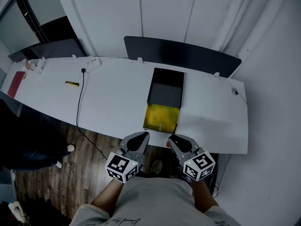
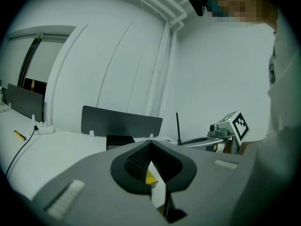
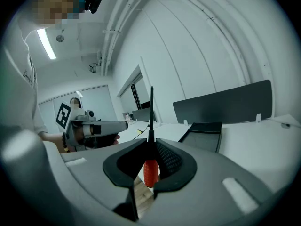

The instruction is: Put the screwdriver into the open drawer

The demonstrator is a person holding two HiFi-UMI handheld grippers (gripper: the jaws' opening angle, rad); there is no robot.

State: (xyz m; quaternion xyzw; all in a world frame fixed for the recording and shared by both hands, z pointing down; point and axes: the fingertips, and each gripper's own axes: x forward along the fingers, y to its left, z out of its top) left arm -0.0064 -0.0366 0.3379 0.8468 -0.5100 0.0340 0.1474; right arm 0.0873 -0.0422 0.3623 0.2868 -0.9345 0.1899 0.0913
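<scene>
A screwdriver with a red handle [image 3: 149,172] and a thin black shaft [image 3: 151,112] stands upright in my right gripper [image 3: 151,147], which is shut on it. In the head view only a bit of the red handle [image 1: 168,145] shows by the right gripper [image 1: 175,138], below the desk's front edge. The open drawer [image 1: 162,117] lies just ahead, its floor yellow and its back part black [image 1: 165,88]. My left gripper [image 1: 141,135] is shut and holds nothing. In the left gripper view its jaws [image 2: 150,147] meet, with the yellow drawer floor [image 2: 151,177] showing below them.
The white desk [image 1: 108,102] carries a black cable [image 1: 80,102], a small yellow object [image 1: 72,83], a power strip [image 1: 91,62] and a red item [image 1: 16,84] at the far left. A dark partition panel [image 1: 183,55] runs along the back. Wooden floor [image 1: 61,182] lies below.
</scene>
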